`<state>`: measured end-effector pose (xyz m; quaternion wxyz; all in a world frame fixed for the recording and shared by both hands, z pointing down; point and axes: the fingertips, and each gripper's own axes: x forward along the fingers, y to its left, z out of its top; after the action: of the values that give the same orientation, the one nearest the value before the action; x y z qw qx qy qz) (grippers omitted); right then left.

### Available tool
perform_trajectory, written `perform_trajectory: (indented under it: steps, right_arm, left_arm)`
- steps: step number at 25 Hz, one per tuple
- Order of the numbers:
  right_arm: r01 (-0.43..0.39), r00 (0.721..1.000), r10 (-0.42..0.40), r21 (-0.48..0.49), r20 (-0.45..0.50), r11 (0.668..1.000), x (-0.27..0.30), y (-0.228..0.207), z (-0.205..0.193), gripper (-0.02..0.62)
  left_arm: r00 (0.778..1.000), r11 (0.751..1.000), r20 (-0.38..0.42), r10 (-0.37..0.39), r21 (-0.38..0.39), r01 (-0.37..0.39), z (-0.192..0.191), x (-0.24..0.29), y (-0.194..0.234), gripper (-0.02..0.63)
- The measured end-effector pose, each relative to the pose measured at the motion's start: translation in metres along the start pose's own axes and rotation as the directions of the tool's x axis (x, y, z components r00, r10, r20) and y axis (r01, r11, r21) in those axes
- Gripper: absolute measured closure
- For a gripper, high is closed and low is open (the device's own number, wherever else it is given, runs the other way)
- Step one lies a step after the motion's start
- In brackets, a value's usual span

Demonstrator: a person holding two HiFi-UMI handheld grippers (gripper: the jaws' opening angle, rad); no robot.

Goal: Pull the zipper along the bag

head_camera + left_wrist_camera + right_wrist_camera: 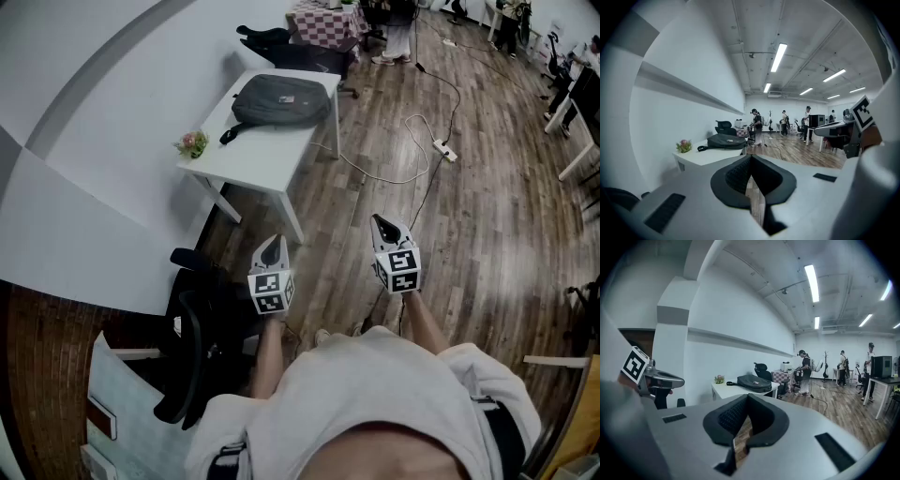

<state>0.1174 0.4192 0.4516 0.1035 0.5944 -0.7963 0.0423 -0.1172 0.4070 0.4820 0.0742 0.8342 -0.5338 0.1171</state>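
A dark grey bag (281, 100) lies flat on a white table (253, 159) well ahead of me; it also shows far off in the left gripper view as the bag (725, 141) and in the right gripper view as the bag (753, 383). Both grippers are held at waist height over the wooden floor, far short of the table. My left gripper (274, 241) is shut with nothing between its jaws, and its closed tips (751, 157) point toward the table. My right gripper (379, 222) is likewise shut and empty, its tips (747, 396) meeting.
A small flower pot (192, 143) stands on the table's near left corner. A black office chair (202, 347) is close at my left, another chair (272, 39) behind the table. Cables and a power strip (442, 150) lie on the floor. People (757, 126) stand far back.
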Motion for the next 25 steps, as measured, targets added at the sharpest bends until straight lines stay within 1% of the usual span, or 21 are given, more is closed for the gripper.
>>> perform_trajectory:
  steps: [10,19,23,25]
  right_arm:
    - [-0.028,1.0,0.028,-0.002,-0.012,1.0,0.0,-0.012,-0.005,0.581]
    - [-0.083,0.996,0.082,-0.008,-0.019,0.997,0.001,-0.027,-0.019,0.581]
    - [-0.085,0.996,0.085,-0.004,-0.022,0.996,0.009,-0.034,-0.023,0.581]
    - [-0.084,0.996,0.084,0.0,-0.022,0.996,0.016,-0.038,-0.024,0.581]
  left_arm:
    - [1.0,1.0,-0.003,0.019,0.004,-0.019,0.006,0.007,-0.01,0.58]
    - [0.999,0.999,-0.011,0.051,0.011,-0.051,0.001,0.016,-0.032,0.58]
    - [0.998,0.997,-0.003,0.06,0.039,-0.06,0.003,0.026,-0.036,0.58]
    - [0.998,0.998,-0.003,0.061,0.036,-0.06,0.004,0.034,-0.033,0.58]
